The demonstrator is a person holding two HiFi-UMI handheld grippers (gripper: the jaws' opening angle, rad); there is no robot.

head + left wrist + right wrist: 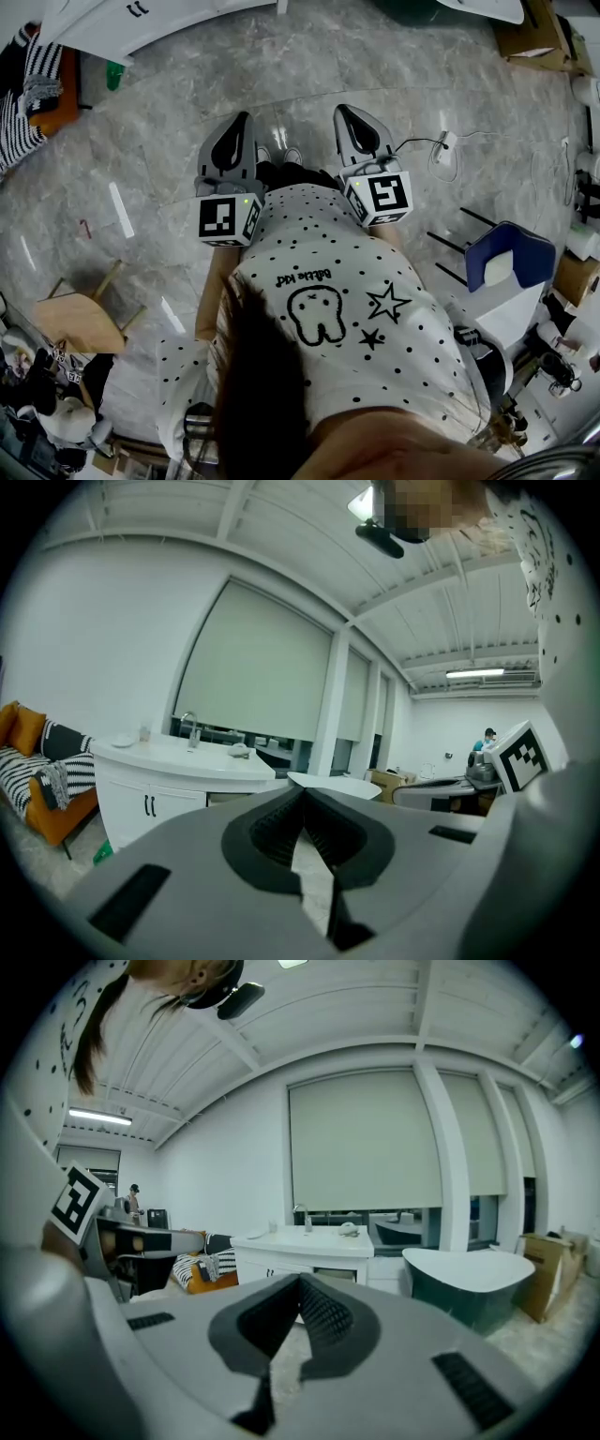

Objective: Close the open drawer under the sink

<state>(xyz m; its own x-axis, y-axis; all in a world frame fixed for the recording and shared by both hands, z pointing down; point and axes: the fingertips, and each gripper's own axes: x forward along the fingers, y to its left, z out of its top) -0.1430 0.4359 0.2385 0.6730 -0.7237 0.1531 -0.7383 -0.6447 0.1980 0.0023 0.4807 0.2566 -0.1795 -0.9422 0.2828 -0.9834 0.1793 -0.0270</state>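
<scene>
A person in a polka-dot shirt is standing on a grey marble floor (159, 141), holding two grippers out in front at about waist height. The left gripper (243, 120) is pointing slightly downward with its jaws pressed together and nothing between them. The right gripper (343, 112) is tilting down a little more. Its jaws are also meeting at the tips, and they are empty.

Beyond the grippers, across open floor, a freestanding bathtub (469, 1283) with a white rim and dark sides is sitting to the right. Past it, well apart from both grippers, a white sink cabinet (141, 799) with a faucet (191, 729) is standing against a wall of large shaded windows. The task's drawer (339, 1275) is showing as a shadowed opening just under the countertop, at the cabinet's right end. How far it is pulled out is too small to tell. An orange sofa (42, 799) with striped cushions is sitting left of the cabinet.

The drawer is likely rigid and light, gliding on runners, so it should need pushing rather than gripping. Closed jaw tips pressing flat near the middle of its front panel should keep it from skewing. Nothing is touching the cabinet yet, so the approach seems to be the step in hand.
</scene>
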